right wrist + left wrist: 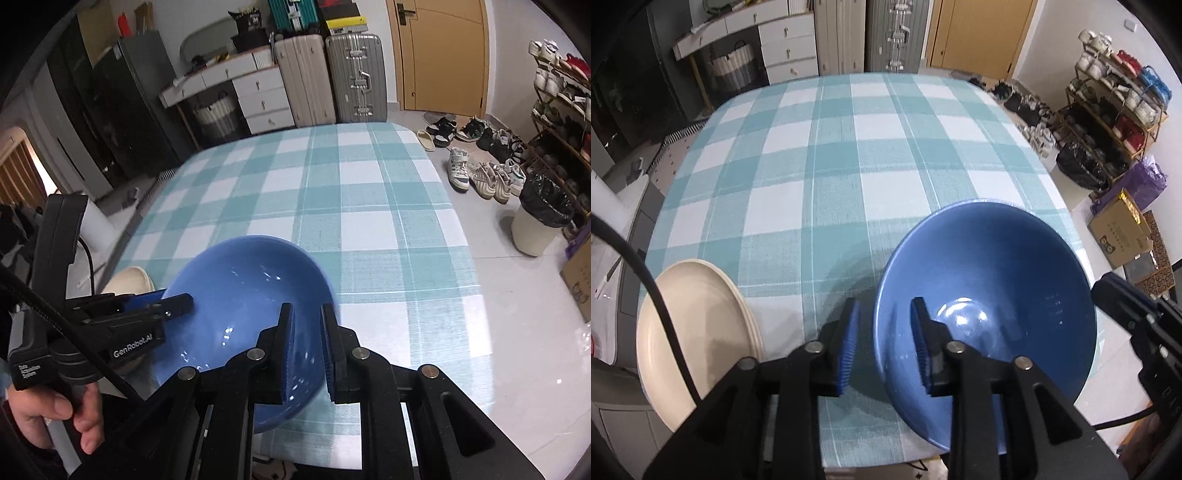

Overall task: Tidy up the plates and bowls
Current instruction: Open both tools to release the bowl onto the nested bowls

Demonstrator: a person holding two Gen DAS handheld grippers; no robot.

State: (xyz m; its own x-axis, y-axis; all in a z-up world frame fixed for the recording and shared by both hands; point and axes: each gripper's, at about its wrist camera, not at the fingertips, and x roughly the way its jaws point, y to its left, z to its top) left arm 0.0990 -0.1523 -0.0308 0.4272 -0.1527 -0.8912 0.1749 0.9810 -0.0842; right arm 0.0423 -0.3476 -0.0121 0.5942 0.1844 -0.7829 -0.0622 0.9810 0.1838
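The left gripper (884,345) is seen at the bottom centre of its own view, jaws spread a bit around the near rim of the blue bowl (993,295): one ribbed pad sits outside the wall, the other inside, and a gap can be seen on both sides, so nothing's actually being pinched there. From the right wrist view the same gripper (177,297) is reached in from the lower left, with a hand (51,413) wrapped round its handle.

The right gripper (307,354) is parked at the bottom centre of its view, straddling the bowl's (240,295) right-hand rim. Its pads are set close together with the wall between them; whether it's really clamped can't be told, since the rim there is smeared by blur.

The bowl is found at the near edge of the checked tablecloth (849,155), lower right in the left view. A stack of cream plates (701,332) is spotted at the lower left, hanging over the table edge.
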